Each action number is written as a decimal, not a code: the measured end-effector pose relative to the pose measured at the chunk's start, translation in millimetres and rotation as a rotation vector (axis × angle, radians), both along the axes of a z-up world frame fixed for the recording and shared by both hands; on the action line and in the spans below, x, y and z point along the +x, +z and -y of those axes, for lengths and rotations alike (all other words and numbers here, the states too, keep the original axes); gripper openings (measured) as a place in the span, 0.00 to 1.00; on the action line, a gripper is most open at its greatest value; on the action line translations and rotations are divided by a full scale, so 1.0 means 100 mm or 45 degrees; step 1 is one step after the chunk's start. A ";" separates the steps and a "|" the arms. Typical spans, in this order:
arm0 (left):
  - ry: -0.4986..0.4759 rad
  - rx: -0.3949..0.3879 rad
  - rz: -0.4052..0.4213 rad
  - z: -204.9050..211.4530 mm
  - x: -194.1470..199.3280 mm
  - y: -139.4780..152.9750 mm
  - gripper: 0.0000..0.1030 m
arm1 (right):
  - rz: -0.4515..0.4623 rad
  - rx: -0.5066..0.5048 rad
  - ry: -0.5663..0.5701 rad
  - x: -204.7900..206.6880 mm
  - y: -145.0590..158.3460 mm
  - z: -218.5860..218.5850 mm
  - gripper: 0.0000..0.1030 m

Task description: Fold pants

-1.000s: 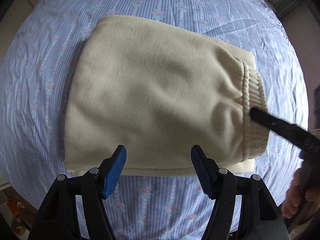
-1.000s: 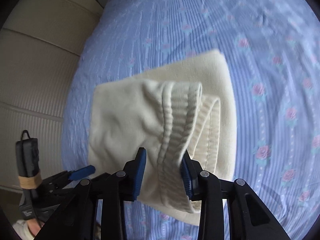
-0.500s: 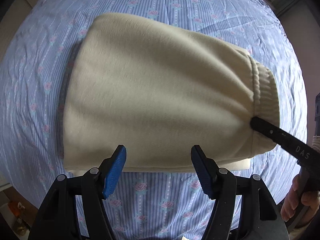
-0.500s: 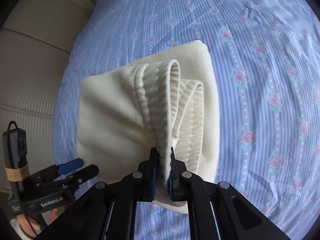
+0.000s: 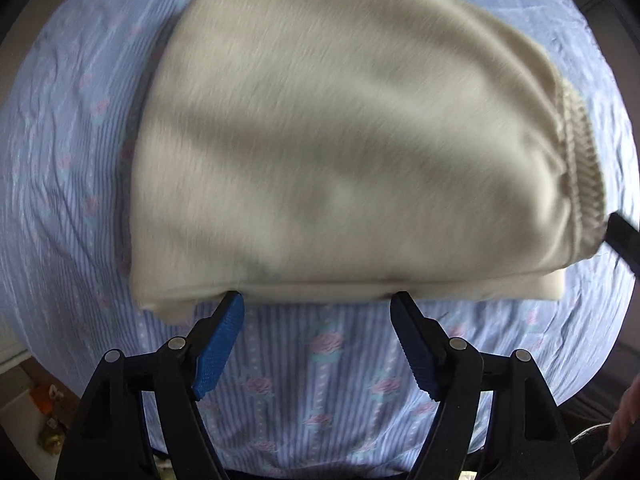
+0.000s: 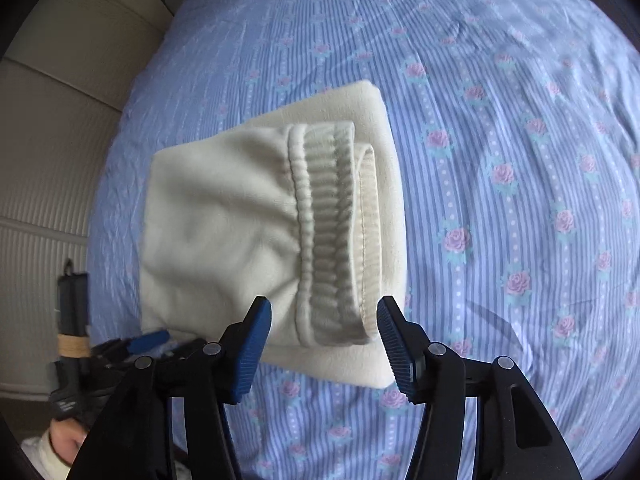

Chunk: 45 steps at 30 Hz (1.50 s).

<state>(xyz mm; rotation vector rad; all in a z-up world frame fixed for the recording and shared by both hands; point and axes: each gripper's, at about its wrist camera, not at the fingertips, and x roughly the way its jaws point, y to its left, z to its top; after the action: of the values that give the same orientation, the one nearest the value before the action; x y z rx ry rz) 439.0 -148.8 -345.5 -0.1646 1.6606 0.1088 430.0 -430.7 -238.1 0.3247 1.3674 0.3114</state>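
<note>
A: Pants [image 6: 224,232]: cream, folded into a compact stack, lying flat on the bed [image 6: 500,80], roughly mid-sheet. Ribbed waistband [image 6: 332,232] on top, at the right edge of the fold in the right wrist view.

B: Layers?

A: Top flap with the waistband sits on a wider bottom layer that sticks out at the near and right edges.

B: Right hand-held gripper [image 6: 324,344]?

A: Jaws have just been opening. Now apart, blue pads [image 6: 250,354] either side of the near end of the waistband, not pressing it. Holding nothing.

B: Left hand-held gripper [image 5: 320,340]?

A: Also just opened a bit further. Wide apart, pointing down at the near edge of the pants [image 5: 320,140], tips just at that edge, only bedsheet between the pads. Nothing gripped. That view is motion-blurred.

B: Surroundings?

A: Bedsheet blue-striped with pink roses, wrinkled. Left hand-held gripper shows low left in the right wrist view, blurred. Beige padded headboard [image 6: 52,140] beyond the left side of the bed.
</note>
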 end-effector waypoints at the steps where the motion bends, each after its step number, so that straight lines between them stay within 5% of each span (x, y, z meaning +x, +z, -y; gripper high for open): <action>1: 0.028 0.000 -0.039 -0.04 -0.02 -0.07 0.73 | 0.031 0.004 -0.004 0.01 0.03 0.02 0.55; 4: 0.095 -0.003 -0.088 -0.13 -0.06 -0.18 0.72 | 0.055 0.042 -0.061 0.14 -0.03 0.19 0.55; 9: 0.073 -0.125 0.024 -0.06 -0.12 0.09 0.71 | 0.034 0.114 -0.125 0.44 -0.19 0.26 0.55; 19: 0.096 -0.064 0.309 0.01 0.22 0.58 0.72 | -0.046 0.178 -0.153 0.69 -0.50 0.13 0.55; 26: 0.084 -0.074 0.348 0.04 0.43 0.65 0.72 | -0.075 0.201 -0.129 0.55 -0.69 0.01 0.62; 31: 0.087 -0.084 0.322 0.07 0.30 0.62 0.72 | -0.014 0.125 -0.051 0.66 -0.51 -0.22 0.22; 34: 0.081 -0.071 0.312 0.08 0.23 0.60 0.72 | 0.117 0.089 0.011 0.55 -0.14 -0.29 0.17; 38: 0.080 -0.067 0.312 0.07 0.20 0.59 0.72 | 0.172 0.024 0.006 0.52 0.01 -0.22 0.17; 41: 0.092 -0.065 0.313 0.07 0.18 0.60 0.72 | 0.046 0.016 -0.060 0.64 -0.27 -0.09 0.19; 44: 0.090 -0.043 0.326 0.03 0.15 0.60 0.73 | 0.023 0.016 -0.088 0.59 -0.26 -0.09 0.35; 45: 0.092 -0.029 0.328 0.02 0.14 0.60 0.74 | 0.035 -0.023 -0.076 0.53 -0.21 -0.04 0.49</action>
<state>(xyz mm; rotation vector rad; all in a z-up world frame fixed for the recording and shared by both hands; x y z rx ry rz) 452.8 -150.5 -285.8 -0.2455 1.4002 0.1181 483.1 -427.1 -258.8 0.3442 1.3306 0.2530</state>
